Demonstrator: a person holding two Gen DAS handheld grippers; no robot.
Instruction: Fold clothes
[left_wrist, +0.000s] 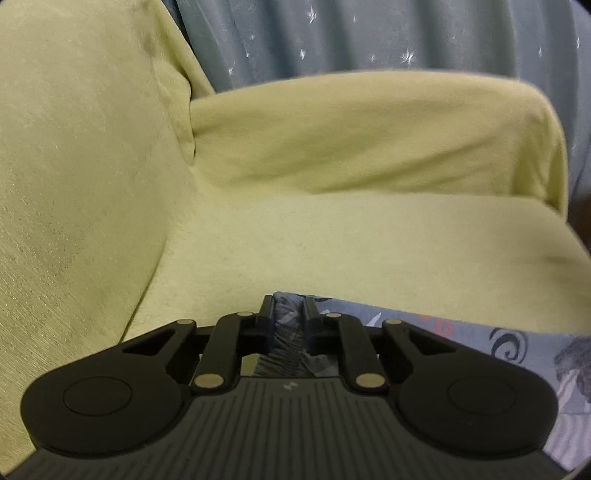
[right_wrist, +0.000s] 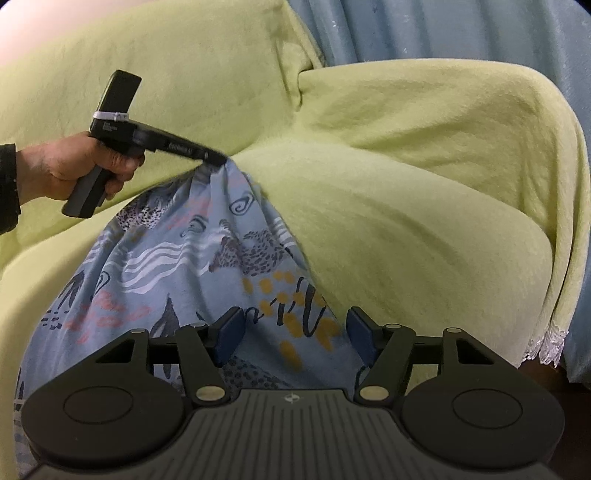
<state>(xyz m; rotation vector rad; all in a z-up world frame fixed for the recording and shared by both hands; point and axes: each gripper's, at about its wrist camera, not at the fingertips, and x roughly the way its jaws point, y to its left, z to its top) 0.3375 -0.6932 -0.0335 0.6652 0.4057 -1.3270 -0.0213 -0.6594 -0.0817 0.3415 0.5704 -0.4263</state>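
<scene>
In the right wrist view, the right gripper (right_wrist: 295, 332) is nearest, its jaws spread wide with nothing between them; it hangs just above the lower part of the cloth (right_wrist: 177, 266). The cloth is blue with wavy white lines, dark speckled shapes, pink marks and orange dots, and it lies spread over the front of the sofa (right_wrist: 406, 229) seat. From there it narrows upward into a gathered bunch, lifted off the seat. That bunch ends at the left gripper (right_wrist: 218, 159), whose jaws are pinched tight on the cloth's top edge. A hand (right_wrist: 85, 166) with a dark sleeve holds this gripper's handle at the left, in front of the sofa back.

In the left wrist view, the left gripper (left_wrist: 289, 306) is closed on a pleated fold of cloth (left_wrist: 461, 339), which trails away to the right along the seat's front. Beyond lies the bare seat of the sofa (left_wrist: 332, 240), under a yellow-green cover, then its armrest and back. Farthest off hangs a blue-grey curtain (left_wrist: 369, 33) with small white star marks.
</scene>
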